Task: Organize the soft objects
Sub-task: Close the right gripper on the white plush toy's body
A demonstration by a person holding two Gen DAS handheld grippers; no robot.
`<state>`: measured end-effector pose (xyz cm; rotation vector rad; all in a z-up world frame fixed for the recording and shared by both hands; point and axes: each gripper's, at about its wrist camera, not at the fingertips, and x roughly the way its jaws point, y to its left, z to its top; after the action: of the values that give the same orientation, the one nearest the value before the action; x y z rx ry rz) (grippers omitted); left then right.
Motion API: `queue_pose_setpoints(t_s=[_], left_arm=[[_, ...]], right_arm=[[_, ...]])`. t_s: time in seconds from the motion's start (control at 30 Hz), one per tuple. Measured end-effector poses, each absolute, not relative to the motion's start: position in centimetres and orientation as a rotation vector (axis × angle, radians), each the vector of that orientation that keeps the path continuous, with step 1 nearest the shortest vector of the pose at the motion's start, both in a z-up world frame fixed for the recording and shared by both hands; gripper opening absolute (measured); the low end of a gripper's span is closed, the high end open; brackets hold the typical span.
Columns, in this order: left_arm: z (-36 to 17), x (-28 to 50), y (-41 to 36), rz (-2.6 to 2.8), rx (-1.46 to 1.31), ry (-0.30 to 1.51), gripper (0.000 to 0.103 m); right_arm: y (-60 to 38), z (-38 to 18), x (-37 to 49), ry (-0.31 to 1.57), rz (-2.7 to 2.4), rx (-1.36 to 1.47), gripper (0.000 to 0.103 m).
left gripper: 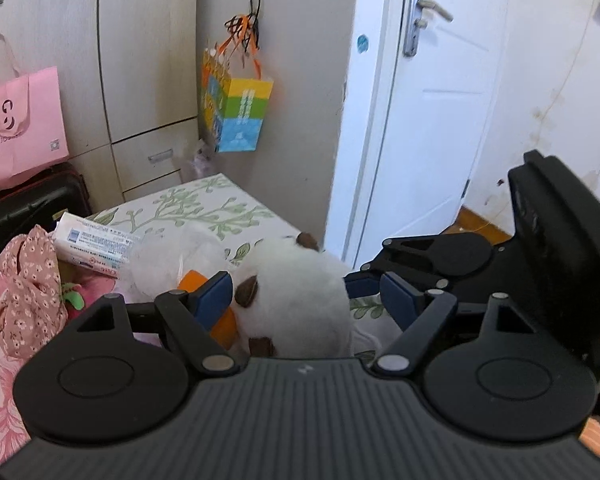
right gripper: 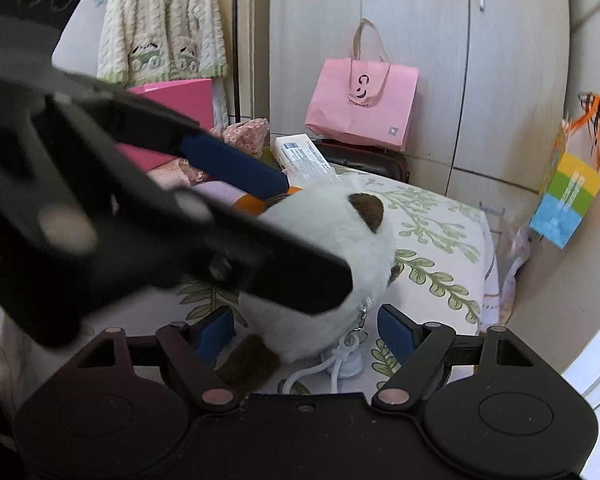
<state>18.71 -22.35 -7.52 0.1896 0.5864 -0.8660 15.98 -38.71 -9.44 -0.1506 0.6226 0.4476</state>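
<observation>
Bedroom corner, wardrobe (right gripper: 420,40) behind, leaf-print bed (right gripper: 440,232) under everything. White plush toy (left gripper: 296,292) with brown patches sits on the bed between both tools. My left gripper (left gripper: 304,300) has fingers apart, straddling the plush body; right gripper (right gripper: 306,330) fingers also apart around its lower end, near a white cord (right gripper: 332,364). I judge it light, squashy, non-slip: grab mid-body, squeeze deep, avoid ears and cord.

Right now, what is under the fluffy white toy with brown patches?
The fluffy white plush toy lies on a leaf-printed white sheet. A white cord pokes out beneath it. Anything directly below is covered.
</observation>
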Motion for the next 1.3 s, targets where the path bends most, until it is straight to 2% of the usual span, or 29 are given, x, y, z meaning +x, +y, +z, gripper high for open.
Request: queue_pose_setpoints(t_s=[0.1,0.17,1.3], left_arm=[[-7.9,18.8,-22.9,-0.851,0.199,0.618,0.079],[-7.9,18.6,-23.1,-0.832,0.218,0.608,0.074],[-6.9,13.4,-21.1,-0.837,0.122,0.605,0.072]], right_arm=[[-38.9,-9.5,16.0,0.620,0.451,-0.121,0.068],[-38.9,-9.4,15.8,0.617,0.446,-0.105,0.064],[-37.2,-7.0,11.2,0.635,0.356,-0.144,0.063]])
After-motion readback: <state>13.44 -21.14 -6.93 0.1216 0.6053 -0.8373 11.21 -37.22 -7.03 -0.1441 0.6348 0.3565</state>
